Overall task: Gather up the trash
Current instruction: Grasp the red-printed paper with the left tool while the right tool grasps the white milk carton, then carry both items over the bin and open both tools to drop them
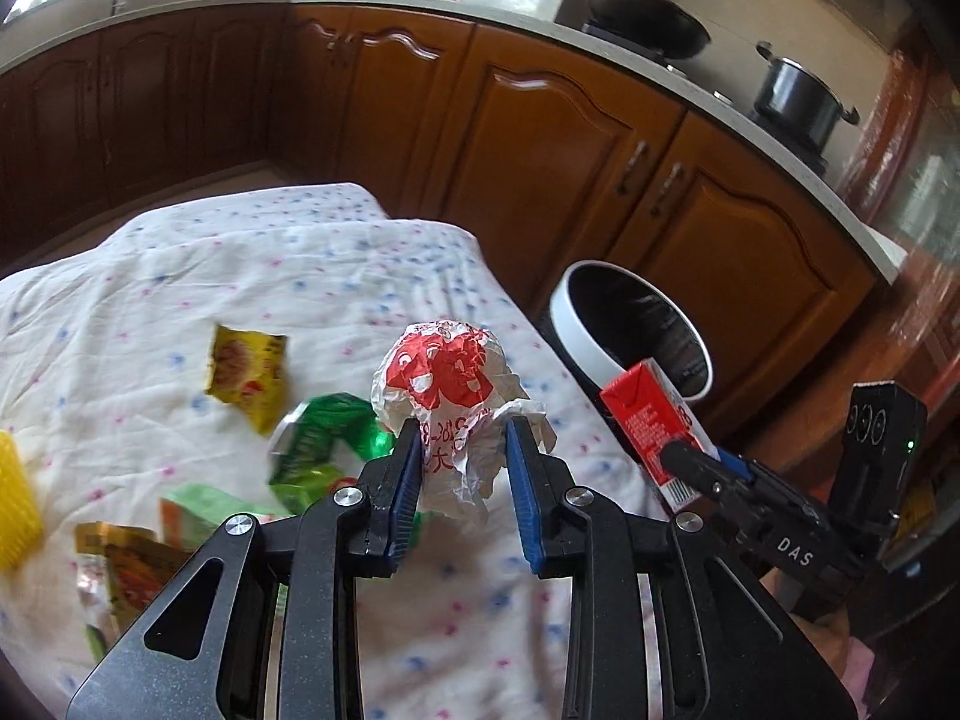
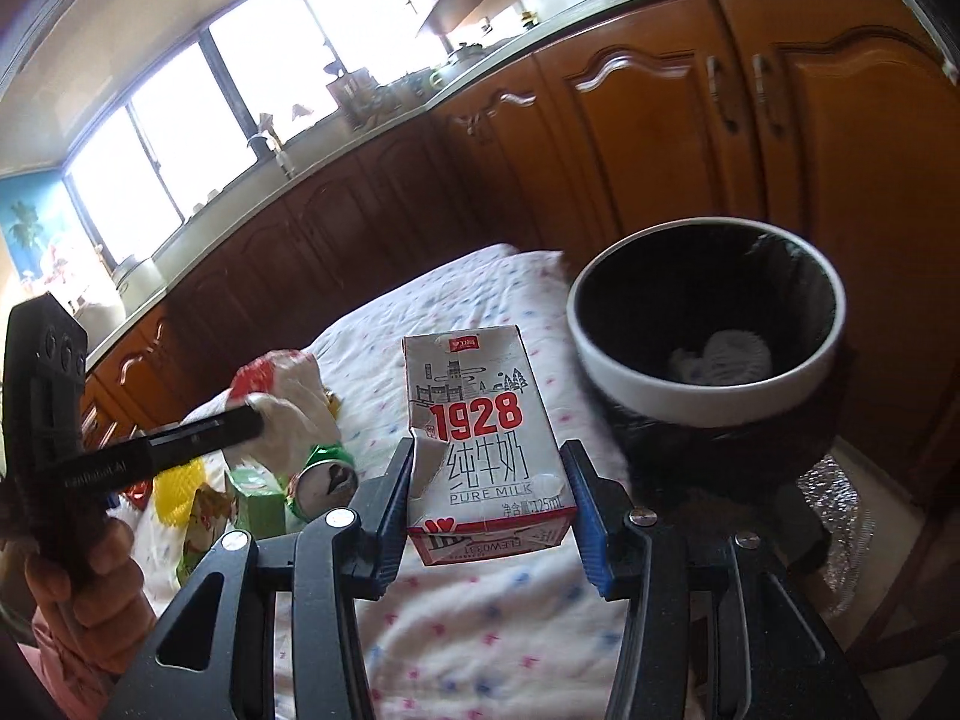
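Both tongs loaded beside the bin

Left gripper (image 1: 461, 441) clamps a crumpled wrapper (image 1: 450, 384); right gripper (image 2: 489, 483) seemingly pinches the milk carton (image 2: 480, 432) near the trash bin (image 2: 708, 396).

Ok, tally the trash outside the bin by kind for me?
Crumpled wrapper, in the left gripper: 1
Milk carton, in the right gripper: 1
Yellow packets: 2
Green can: 1
Green box: 1
Yellow plastic piece: 1
Total: 7 that I can make out

Crumpled red-white wrapper (image 1: 447, 384) and dented milk carton (image 2: 480, 432) — both aloft.
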